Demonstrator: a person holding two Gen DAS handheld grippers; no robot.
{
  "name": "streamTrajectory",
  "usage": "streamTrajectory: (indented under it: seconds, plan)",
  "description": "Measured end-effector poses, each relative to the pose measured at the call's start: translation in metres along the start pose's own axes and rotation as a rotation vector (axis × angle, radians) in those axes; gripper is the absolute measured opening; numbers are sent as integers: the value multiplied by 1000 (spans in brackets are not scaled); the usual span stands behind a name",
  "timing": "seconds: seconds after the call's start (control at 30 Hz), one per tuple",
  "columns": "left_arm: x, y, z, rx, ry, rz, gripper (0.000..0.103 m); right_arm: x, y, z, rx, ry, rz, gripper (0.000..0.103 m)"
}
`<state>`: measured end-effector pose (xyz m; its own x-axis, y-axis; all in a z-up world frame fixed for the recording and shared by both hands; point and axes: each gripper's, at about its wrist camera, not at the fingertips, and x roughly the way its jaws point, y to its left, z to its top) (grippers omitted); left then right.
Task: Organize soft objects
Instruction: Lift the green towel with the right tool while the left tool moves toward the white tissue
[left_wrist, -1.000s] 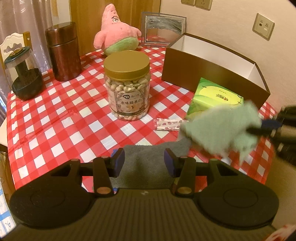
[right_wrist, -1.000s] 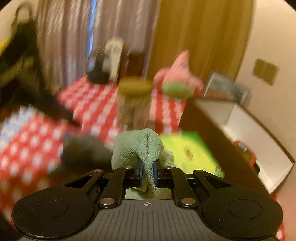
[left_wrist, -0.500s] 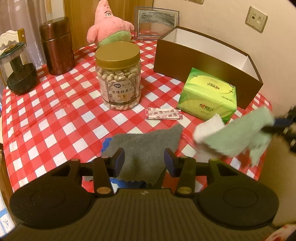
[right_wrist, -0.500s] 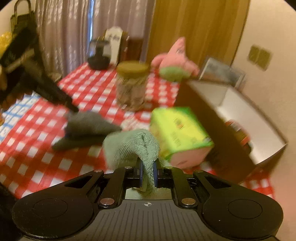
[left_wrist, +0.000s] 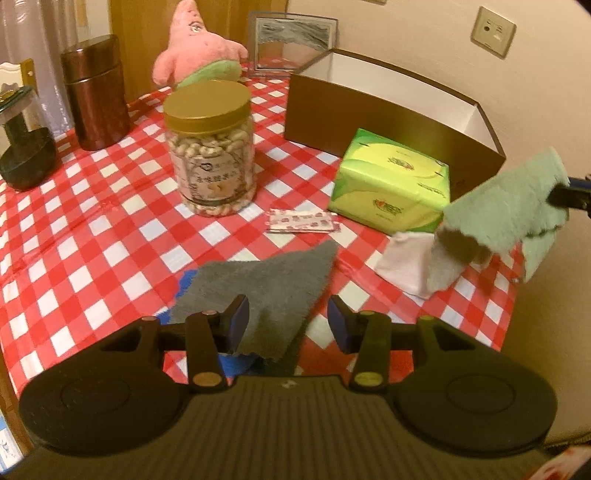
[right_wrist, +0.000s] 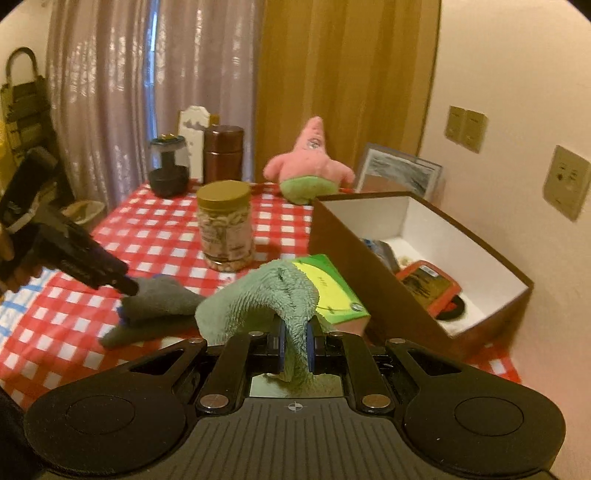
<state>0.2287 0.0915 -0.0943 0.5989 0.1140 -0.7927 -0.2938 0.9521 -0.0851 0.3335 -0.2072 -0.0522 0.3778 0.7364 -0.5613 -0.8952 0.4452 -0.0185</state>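
My right gripper (right_wrist: 295, 347) is shut on a fold of a green towel cloth (right_wrist: 258, 299), which hangs above the table's right edge (left_wrist: 506, 210), near the brown box (right_wrist: 369, 266). My left gripper (left_wrist: 288, 321) stands open over a grey cloth (left_wrist: 266, 291) lying flat on the checked tablecloth, its pads apart from the cloth. A blue cloth (left_wrist: 188, 280) peeks out under the grey one. A white cloth (left_wrist: 402, 258) lies below the hanging green one. A pink star plush (left_wrist: 199, 59) sits at the far end of the table.
The open brown box (left_wrist: 388, 110) holds a red item (right_wrist: 432, 284) and other things. A green tissue pack (left_wrist: 391, 184) lies in front of it, with a small sachet (left_wrist: 301, 221) beside. A nut jar (left_wrist: 210, 147), a brown canister (left_wrist: 96, 92), a dark glass jar (left_wrist: 26, 147) and a picture frame (left_wrist: 291, 37) stand further back.
The right gripper has carried the green cloth rightward and up, away from the grey cloth, uncovering the white cloth. The left gripper has stayed open over the grey cloth.
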Motion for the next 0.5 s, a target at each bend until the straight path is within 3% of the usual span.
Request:
streamTrajectory:
  seconds: [0.2, 0.5]
  plan:
    - [8, -15, -3, 22, 22, -36, 44, -10, -8, -4, 55, 13, -42, 11]
    - [28, -45, -2, 89, 45, -97, 44, -18, -29, -3, 264, 70, -134, 11]
